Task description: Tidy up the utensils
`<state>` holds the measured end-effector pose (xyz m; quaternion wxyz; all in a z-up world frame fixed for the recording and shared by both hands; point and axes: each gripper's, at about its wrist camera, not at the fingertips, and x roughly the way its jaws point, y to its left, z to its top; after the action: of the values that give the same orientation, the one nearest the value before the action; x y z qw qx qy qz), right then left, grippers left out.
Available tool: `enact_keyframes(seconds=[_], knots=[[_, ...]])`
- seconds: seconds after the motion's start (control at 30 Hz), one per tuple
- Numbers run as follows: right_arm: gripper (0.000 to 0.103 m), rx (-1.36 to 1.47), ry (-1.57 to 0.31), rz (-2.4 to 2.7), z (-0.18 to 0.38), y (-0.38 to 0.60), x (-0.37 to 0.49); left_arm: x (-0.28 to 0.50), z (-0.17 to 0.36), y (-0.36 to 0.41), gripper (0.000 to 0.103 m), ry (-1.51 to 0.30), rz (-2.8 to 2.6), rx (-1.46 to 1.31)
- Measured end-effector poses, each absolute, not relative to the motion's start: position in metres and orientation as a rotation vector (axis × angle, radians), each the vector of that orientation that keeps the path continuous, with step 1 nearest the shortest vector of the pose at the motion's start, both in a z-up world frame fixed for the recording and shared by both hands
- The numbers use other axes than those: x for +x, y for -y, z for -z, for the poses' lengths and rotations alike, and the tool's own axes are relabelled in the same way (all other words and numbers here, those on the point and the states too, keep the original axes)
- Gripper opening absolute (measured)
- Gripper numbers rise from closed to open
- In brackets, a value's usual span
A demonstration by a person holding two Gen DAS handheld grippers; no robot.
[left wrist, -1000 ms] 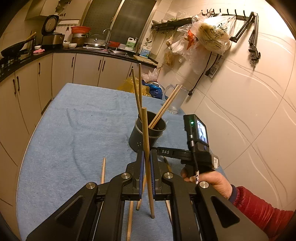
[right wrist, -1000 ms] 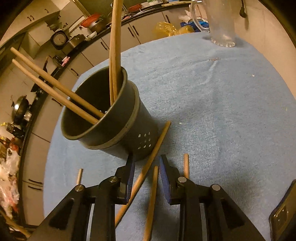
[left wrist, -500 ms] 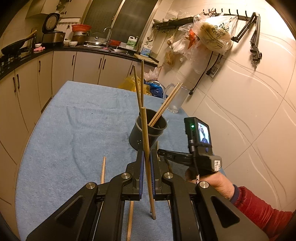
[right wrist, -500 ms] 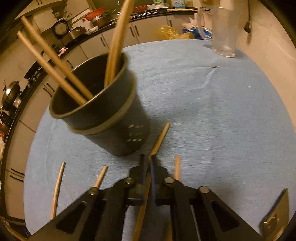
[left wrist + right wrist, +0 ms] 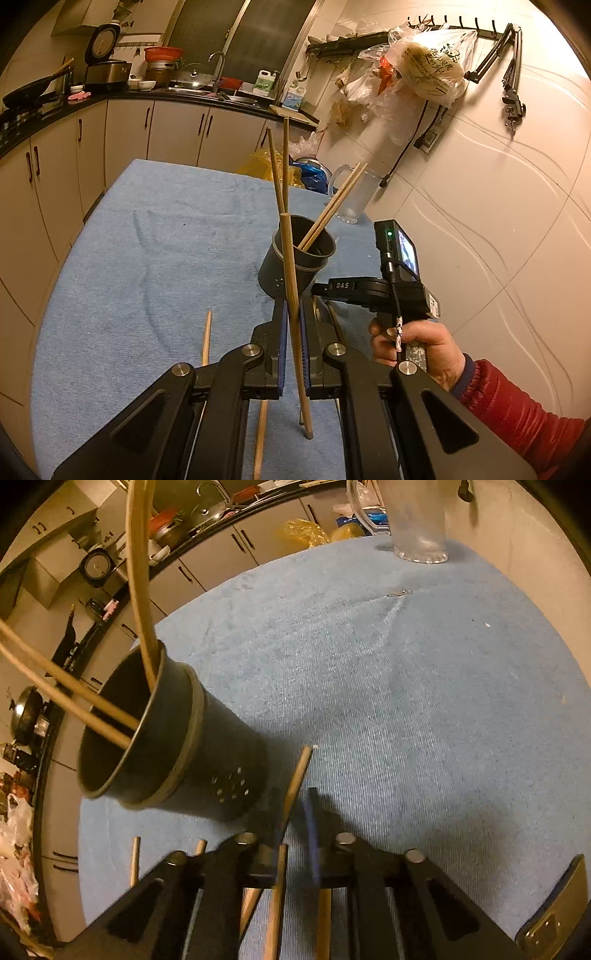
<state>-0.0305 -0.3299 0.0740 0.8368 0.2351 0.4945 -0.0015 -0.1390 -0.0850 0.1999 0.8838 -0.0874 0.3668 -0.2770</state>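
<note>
A dark metal utensil holder (image 5: 271, 275) (image 5: 207, 764) stands on the blue cloth with several wooden chopsticks in it. My left gripper (image 5: 291, 314) is shut on one chopstick (image 5: 290, 266), holding it nearly upright in front of the holder, its lower end just above the cloth. My right gripper (image 5: 295, 805) (image 5: 317, 287) points down at the cloth just right of the holder's base. Its jaws are opening. A chopstick (image 5: 301, 764) lies on the cloth between them, along the left finger, and the pads do not press on it.
More loose chopsticks (image 5: 135, 856) (image 5: 206, 338) lie on the cloth near both grippers. A clear plastic jug (image 5: 417, 520) stands at the far end by the tiled wall. A hand in a red sleeve (image 5: 417, 347) holds the right gripper. Kitchen cabinets run behind and to the left.
The right gripper closed on the lying chopstick, then parted its jaws again and shifted sideways, so the holder sits further left in its view. The left gripper and its chopstick stayed put.
</note>
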Motion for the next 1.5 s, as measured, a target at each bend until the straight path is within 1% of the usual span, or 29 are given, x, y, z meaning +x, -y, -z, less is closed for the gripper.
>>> enact_keyframes(seconds=[0.17,0.27,0.3,0.4,0.47,0.73,1.03,1.17,1.5], knots=[[0.019,0.428,-1.059,0.016,-0.072,0.317,-0.031,-0.138,-0.200,0.084,0.006,-0.765,0.575,-0.183],[0.011,0.338,-1.064,0.039,-0.073,0.306,-0.029,-0.138,-0.200,0.083,0.006,-0.766,0.573,-0.181],[0.010,0.314,-1.064,0.036,-0.073,0.304,-0.029,-0.138,-0.200,0.083,0.006,-0.766,0.574,-0.181],[0.006,0.356,-1.059,0.028,-0.073,0.311,-0.031,-0.138,-0.200,0.083,0.006,-0.767,0.576,-0.176],[0.005,0.422,-1.027,-0.004,-0.076,0.321,-0.039,-0.138,-0.200,0.083,0.006,-0.765,0.579,-0.172],[0.005,0.549,-0.842,-0.083,-0.117,0.336,-0.078,-0.141,-0.203,0.087,0.006,-0.763,0.574,-0.162],[0.005,0.557,-0.605,-0.159,-0.168,0.334,-0.145,-0.153,-0.214,0.099,0.006,-0.743,0.580,-0.130],[0.005,0.531,-0.546,-0.175,-0.179,0.329,-0.166,-0.155,-0.218,0.103,0.006,-0.737,0.574,-0.124],[0.004,0.508,-0.475,-0.207,-0.193,0.327,-0.191,-0.160,-0.224,0.109,0.006,-0.730,0.567,-0.104]])
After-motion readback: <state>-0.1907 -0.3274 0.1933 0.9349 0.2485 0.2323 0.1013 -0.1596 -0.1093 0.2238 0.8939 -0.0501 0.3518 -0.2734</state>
